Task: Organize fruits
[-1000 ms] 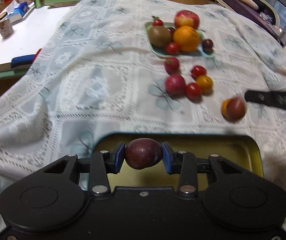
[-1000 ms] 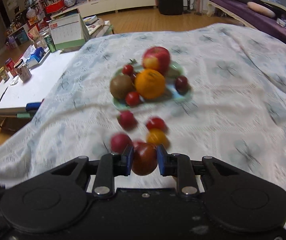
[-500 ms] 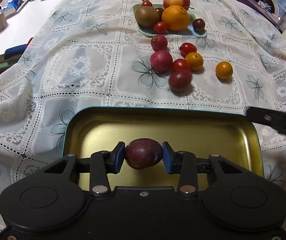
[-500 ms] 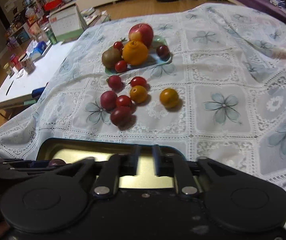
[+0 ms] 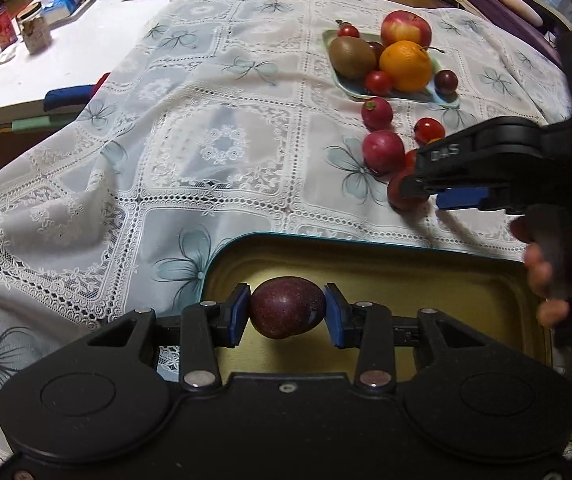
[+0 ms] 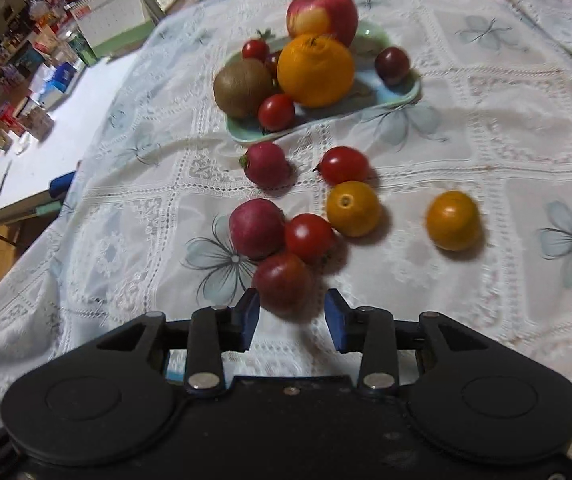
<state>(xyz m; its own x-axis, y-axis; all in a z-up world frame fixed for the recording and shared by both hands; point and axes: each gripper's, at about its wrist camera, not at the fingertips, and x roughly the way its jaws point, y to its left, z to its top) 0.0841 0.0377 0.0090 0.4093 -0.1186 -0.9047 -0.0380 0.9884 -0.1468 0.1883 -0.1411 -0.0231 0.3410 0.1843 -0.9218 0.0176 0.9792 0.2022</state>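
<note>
Left tongs (image 5: 287, 312) clamp a dark purple plum (image 5: 287, 307) above the gold tray (image 5: 425, 276), while beyond the tray the right tongs (image 6: 291, 320) gape, pads flanking a dark red tomato (image 6: 282, 280) on the desk (image 6: 485, 120).

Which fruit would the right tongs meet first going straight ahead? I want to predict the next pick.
Probably the dark red tomato, which sits just beyond the open right tongs, roughly centred between the pads. Behind it lie the red tomato and radish.
</note>
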